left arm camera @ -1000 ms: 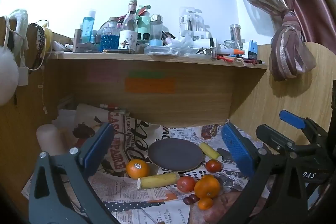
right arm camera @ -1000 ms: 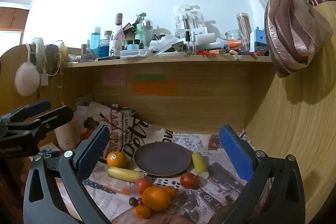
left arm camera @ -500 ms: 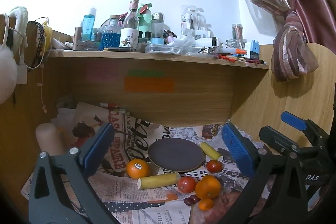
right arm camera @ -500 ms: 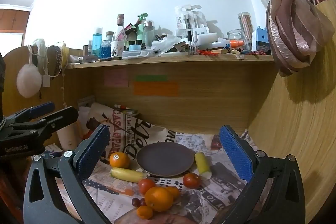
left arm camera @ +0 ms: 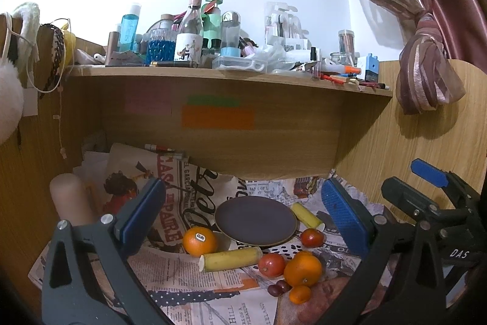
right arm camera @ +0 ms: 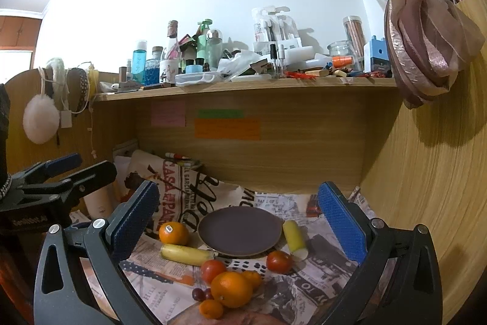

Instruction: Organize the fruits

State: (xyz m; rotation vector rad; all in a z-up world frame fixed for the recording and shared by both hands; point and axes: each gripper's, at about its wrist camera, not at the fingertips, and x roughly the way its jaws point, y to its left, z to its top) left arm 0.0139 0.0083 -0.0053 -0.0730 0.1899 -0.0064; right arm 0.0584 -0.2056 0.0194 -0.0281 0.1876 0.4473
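Observation:
A dark round plate (left arm camera: pixel 255 222) (right arm camera: pixel 239 230) lies bare on the newspaper-covered desk. Around it lie an orange with a sticker (left arm camera: pixel 199 241) (right arm camera: pixel 173 233), two banana pieces (left arm camera: pixel 230 259) (left arm camera: pixel 306 215), two tomatoes (left arm camera: pixel 271 264) (left arm camera: pixel 311 237), a larger orange (left arm camera: pixel 303 270) (right arm camera: pixel 231 289), a small mandarin (left arm camera: pixel 299 294) and dark grapes (left arm camera: pixel 277 287). My left gripper (left arm camera: pixel 243 215) is open and empty above the desk, short of the fruit. My right gripper (right arm camera: pixel 240 218) is open and empty, likewise held back. The right gripper shows at the right of the left wrist view (left arm camera: pixel 432 203); the left gripper shows at the left of the right wrist view (right arm camera: pixel 54 181).
A cluttered wooden shelf (left arm camera: pixel 231 75) overhangs the desk with bottles and boxes. A beige cylinder (left arm camera: pixel 71 203) stands at the left. Wooden side panels (right arm camera: pixel 426 172) close in both sides. A tied curtain (left arm camera: pixel 426 75) hangs at the right.
Both views have shifted slightly; the grippers drifted a little, and the fruit and plate stay in place. Both stay open.

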